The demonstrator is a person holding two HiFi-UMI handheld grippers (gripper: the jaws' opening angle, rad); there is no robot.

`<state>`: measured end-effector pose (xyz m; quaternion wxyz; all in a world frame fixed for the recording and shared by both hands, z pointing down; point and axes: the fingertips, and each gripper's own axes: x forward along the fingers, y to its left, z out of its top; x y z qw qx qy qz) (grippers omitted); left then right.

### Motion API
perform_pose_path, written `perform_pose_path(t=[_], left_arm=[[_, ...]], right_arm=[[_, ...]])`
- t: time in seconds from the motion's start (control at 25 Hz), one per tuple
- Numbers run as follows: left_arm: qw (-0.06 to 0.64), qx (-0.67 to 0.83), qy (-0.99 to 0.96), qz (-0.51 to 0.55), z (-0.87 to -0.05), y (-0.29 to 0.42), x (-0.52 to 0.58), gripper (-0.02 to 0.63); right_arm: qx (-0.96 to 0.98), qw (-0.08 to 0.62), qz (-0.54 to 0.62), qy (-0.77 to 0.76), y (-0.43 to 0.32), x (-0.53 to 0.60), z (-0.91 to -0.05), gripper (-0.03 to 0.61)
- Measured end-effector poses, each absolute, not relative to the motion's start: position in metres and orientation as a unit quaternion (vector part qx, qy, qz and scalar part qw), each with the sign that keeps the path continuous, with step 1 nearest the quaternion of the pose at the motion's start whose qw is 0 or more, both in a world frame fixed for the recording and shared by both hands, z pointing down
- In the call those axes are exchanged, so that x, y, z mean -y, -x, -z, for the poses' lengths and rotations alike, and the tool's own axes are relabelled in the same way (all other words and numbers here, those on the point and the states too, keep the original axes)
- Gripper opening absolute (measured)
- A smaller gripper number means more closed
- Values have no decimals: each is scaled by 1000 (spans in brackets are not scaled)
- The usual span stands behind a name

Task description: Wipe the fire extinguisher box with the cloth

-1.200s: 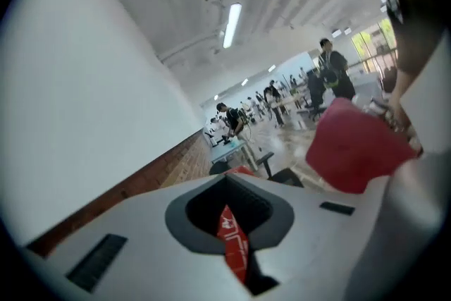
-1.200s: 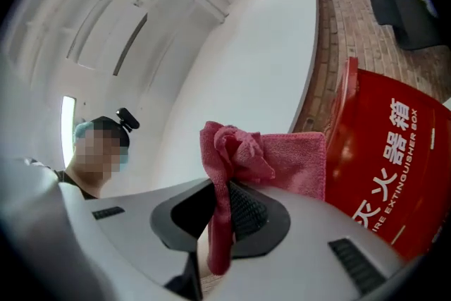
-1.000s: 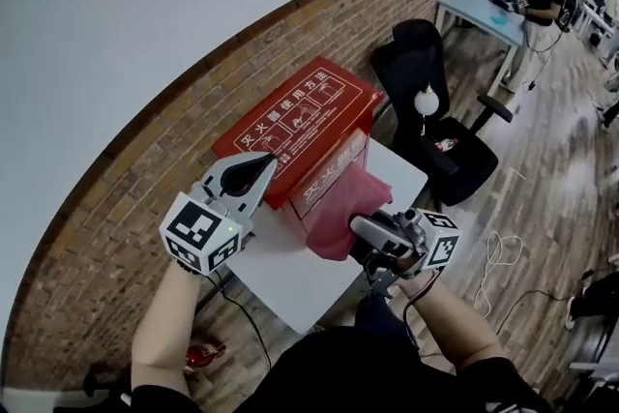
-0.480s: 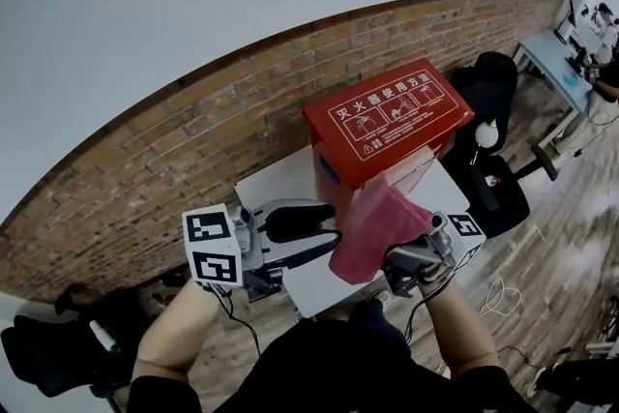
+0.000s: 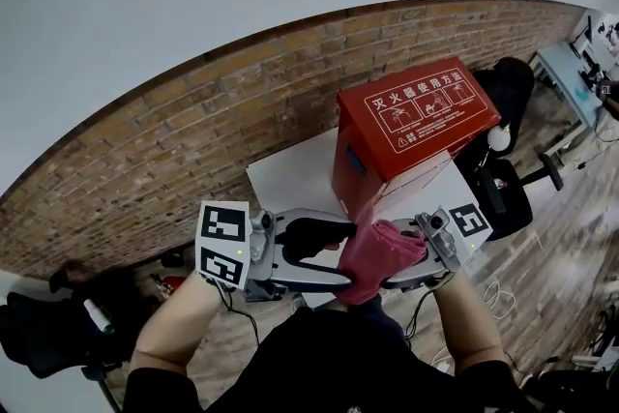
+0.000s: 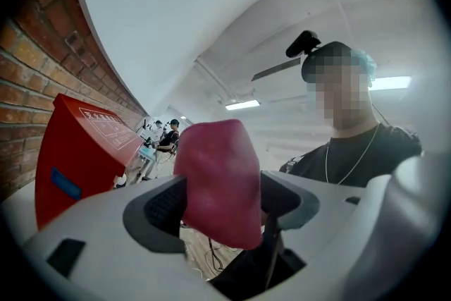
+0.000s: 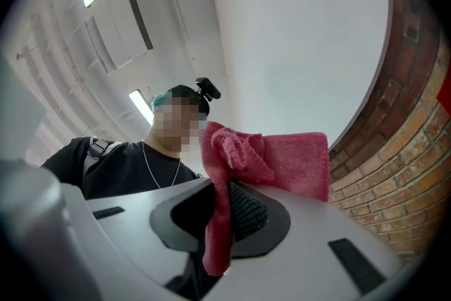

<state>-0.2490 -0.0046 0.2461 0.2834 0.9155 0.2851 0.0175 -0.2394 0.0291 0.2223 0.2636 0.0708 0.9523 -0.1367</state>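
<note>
The red fire extinguisher box [image 5: 416,126] stands on a white table [image 5: 290,179] against the brick wall; in the left gripper view the box [image 6: 77,151] shows at the left. A pink cloth [image 5: 372,256] hangs in front of the person, off the box. My right gripper [image 5: 398,258] is shut on the cloth, which is pinched between its pads [image 7: 243,211] in the right gripper view. My left gripper [image 5: 348,256] faces it with jaws that have just been opening and now stand wide. The cloth's end [image 6: 215,180] lies between them without being squeezed.
A brick wall [image 5: 193,140] runs behind the table. A black office chair [image 5: 503,169] stands right of the box on a wooden floor. Dark items [image 5: 48,334] lie on the floor at the lower left. A desk [image 5: 571,73] stands far right.
Both grippers drew back from the box and came together near the body. The left jaws went from shut to wide open. The cloth left the box front and now sits between the left jaws.
</note>
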Motion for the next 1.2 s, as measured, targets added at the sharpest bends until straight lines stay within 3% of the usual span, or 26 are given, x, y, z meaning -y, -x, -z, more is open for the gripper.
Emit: perform_pose_path(t=[0.28,0.48,0.52,0.64,0.72,0.96,1.2], left_arm=[[277,-312,-909,13,-250,269,-8,347],[284,-304,-909,24,-255,281,-7,344],[284,-297,-911,25,-257,283,-5,331],[294,-264,-918,33,-266,290,3,195],[301,-244,-921,41,-270,297,7,162],[310,-201,-928,43,-284,308,17,107],[361,-150,-918,62,-306,309,37,81]], right_arm=[[-968,192,153,-61,271,-20,-246,64],[-967,178,174,-55,282,-17,-254,64],[-967,175,178,-54,283,-16,-257,64],[-964,166,204,-40,289,-10,-265,64],[-962,159,223,-20,294,-4,-269,64],[-960,117,249,52,302,9,-283,64],[-948,85,267,149,298,31,-305,67]])
